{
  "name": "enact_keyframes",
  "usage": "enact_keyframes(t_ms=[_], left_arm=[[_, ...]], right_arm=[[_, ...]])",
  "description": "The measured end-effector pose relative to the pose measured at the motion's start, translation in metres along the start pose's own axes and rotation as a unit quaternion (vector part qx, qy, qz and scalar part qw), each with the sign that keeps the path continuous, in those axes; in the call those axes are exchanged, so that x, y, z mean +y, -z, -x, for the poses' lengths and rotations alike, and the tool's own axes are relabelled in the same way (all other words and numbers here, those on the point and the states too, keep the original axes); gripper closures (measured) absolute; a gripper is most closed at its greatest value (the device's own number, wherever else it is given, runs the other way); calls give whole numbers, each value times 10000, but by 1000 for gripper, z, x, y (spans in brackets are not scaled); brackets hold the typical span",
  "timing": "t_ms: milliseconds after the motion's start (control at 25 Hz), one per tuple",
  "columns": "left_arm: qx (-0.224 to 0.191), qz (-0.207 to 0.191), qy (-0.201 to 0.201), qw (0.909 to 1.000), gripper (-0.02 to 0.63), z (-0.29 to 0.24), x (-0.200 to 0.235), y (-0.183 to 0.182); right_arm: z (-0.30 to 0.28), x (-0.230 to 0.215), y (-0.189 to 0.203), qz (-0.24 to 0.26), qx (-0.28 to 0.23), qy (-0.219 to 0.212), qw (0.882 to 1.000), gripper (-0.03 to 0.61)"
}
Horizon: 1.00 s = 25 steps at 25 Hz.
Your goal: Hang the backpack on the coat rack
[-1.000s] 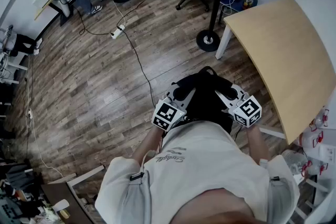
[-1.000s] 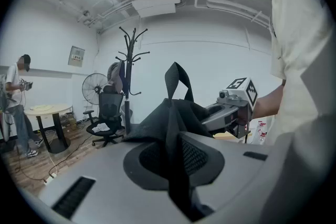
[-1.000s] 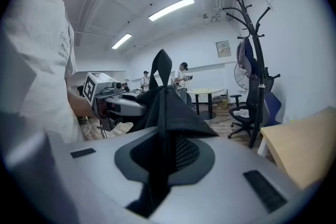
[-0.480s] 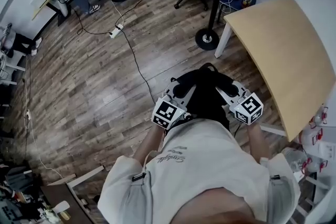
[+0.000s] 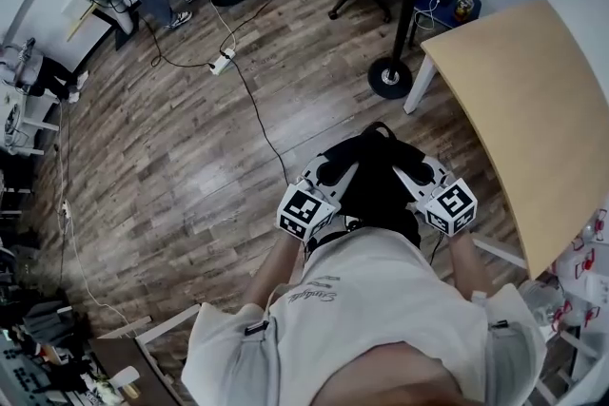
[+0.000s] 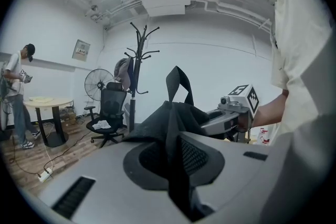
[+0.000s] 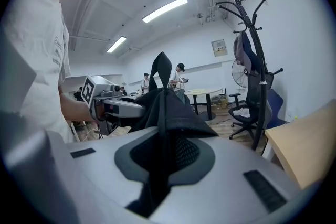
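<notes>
The black backpack (image 5: 376,190) hangs in the air above the wooden floor (image 5: 190,138), carried between both grippers in front of the person. The left gripper (image 5: 330,168) has its fingers clenched on the backpack's fabric, and the right gripper (image 5: 407,168) grips it the same way. The coat rack (image 5: 390,77) stands ahead, just beside a corner of the light worktop (image 5: 533,100), apart from the backpack.

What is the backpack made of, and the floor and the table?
Backpack: looks like soft, matte black fabric; it folds and droops.
Floor: brown planks with grain lines, probably wood or laminate, with a slight sheen.
Table: pale, smooth, wood-look top.
</notes>
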<state>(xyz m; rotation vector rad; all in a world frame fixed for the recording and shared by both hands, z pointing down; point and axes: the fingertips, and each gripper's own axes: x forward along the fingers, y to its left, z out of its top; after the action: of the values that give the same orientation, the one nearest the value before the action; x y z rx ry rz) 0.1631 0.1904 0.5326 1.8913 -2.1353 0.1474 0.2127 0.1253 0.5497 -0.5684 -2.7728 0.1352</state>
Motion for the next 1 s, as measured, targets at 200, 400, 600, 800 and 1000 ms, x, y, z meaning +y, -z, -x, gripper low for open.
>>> enact_keyframes(t_ms=[200,400,600,800,1000], left_arm=[[201,155,44,9997,570,-27,47,-14],[339,-10,173,9993,570,-81,95,-24],[244,-129,195,9994,569,-134,141,-55],[189,-271,114,9994,569,-167,167,-88],[75,-421,117,9990,569,-190,187,-120]], right_arm=[[-35,-41,-17,-77,27,-71,9999,551],[-66,-101,-23,-146,-93,-64,9998,551],[-89,-164,-51,14,-289,-26,9996,551],[-100,-208,-81,148,-430,32,9990,551],[-106,-237,-110,244,-552,93,9981,551]])
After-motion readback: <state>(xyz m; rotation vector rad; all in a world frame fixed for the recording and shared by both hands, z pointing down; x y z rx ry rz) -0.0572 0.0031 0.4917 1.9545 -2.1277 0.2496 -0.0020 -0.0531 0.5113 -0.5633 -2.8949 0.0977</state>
